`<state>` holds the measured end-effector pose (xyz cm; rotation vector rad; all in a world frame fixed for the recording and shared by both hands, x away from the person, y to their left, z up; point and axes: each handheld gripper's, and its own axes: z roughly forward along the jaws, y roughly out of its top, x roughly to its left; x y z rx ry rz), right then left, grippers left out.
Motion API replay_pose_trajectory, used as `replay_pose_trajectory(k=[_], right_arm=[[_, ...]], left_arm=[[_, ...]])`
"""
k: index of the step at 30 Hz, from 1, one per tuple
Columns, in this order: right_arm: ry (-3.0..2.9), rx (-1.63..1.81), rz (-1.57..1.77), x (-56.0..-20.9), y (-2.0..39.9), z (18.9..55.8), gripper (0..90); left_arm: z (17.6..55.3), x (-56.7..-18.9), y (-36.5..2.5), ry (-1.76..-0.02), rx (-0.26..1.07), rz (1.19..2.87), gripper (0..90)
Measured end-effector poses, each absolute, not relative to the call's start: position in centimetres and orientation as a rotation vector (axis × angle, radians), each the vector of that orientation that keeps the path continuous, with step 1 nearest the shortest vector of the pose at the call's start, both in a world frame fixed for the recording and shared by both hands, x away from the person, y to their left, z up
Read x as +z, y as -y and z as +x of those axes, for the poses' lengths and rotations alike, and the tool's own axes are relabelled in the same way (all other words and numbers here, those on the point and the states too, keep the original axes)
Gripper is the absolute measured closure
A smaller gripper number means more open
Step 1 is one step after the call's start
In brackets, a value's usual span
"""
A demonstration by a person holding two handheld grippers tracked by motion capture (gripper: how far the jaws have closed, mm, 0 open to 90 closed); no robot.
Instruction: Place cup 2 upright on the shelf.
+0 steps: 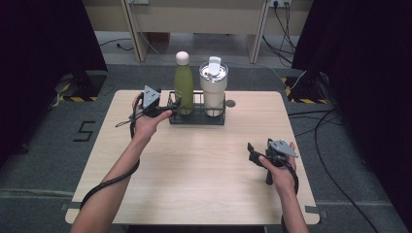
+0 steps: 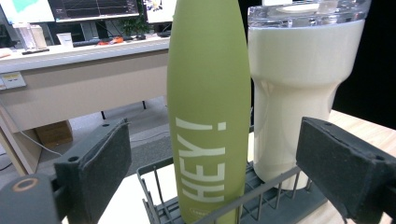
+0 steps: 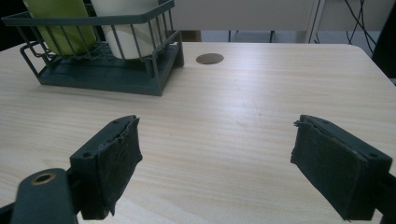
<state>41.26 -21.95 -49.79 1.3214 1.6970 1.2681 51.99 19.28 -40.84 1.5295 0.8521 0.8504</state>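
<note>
A green bottle (image 1: 183, 86) with a pale cap stands upright in a dark wire rack (image 1: 197, 119) at the table's far middle. A white tumbler (image 1: 214, 90) with a clear lid stands to its right in the same rack. My left gripper (image 1: 174, 103) is at the rack's left end, open. In the left gripper view the bottle (image 2: 208, 116), lettered "HEY!", stands between and just beyond the pads (image 2: 100, 168), which are apart from it. The tumbler (image 2: 299, 93) is behind it. My right gripper (image 1: 252, 153) hovers open over the near right of the table, nothing between its pads (image 3: 116, 158).
The wooden table (image 1: 194, 170) has a small round hole (image 3: 209, 58) to the right of the rack (image 3: 107, 70). Dark curtains flank the table, and cables lie on the floor at right. A desk with monitors stands beyond the table's far edge.
</note>
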Motion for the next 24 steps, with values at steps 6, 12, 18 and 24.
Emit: replay_pose_trajectory(k=[6,12,18,24], right_arm=[[-1.695,1.267,1.32,-49.8,22.0,41.3,14.9],[-1.692,1.269,1.326,-49.8,22.0,41.2,14.9],[-1.693,1.268,1.323,-49.7,22.0,41.2,14.9],[-1.694,1.266,1.324,-49.8,22.0,41.2,14.9]], left_arm=[[51.1,-40.8,-19.8,-0.843,0.856,1.532,10.0],[49.9,-41.0,-20.5,-0.837,0.867,1.521,10.9],[49.1,-41.5,-21.3,-0.844,0.871,1.528,11.0],[48.2,-41.9,-22.0,-0.847,0.866,1.522,11.3]])
